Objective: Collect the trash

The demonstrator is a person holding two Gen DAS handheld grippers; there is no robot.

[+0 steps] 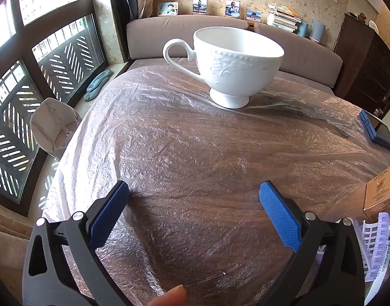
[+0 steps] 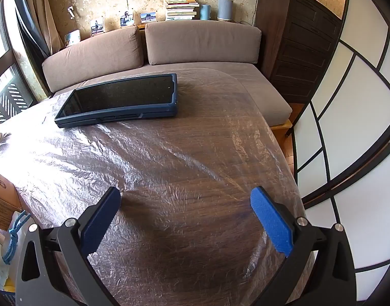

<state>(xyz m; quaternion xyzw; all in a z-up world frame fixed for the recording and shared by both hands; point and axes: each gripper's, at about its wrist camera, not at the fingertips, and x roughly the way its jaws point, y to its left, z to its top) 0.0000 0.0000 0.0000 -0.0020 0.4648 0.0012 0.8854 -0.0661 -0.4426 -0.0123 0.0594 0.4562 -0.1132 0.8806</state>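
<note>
My left gripper (image 1: 194, 193) is open and empty, low over a wooden table (image 1: 195, 158) covered in crinkled clear plastic film. At its right edge lie a tan L'Oreal carton (image 1: 382, 193) and printed paper packaging (image 1: 376, 244). My right gripper (image 2: 185, 199) is open and empty over the same table (image 2: 169, 153). At the left edge of the right wrist view are a brown carton (image 2: 1, 199) and a white bag with a blue cord (image 2: 15, 229). Neither gripper touches any of these.
A white footed teacup (image 1: 233, 63) stands at the table's far side. A dark tablet in a blue case (image 2: 121, 99) lies flat on the table; it also shows in the left wrist view (image 1: 377, 130). A grey sofa (image 2: 200, 43), a dark cabinet (image 2: 297, 46) and a window (image 1: 41, 63) surround the table.
</note>
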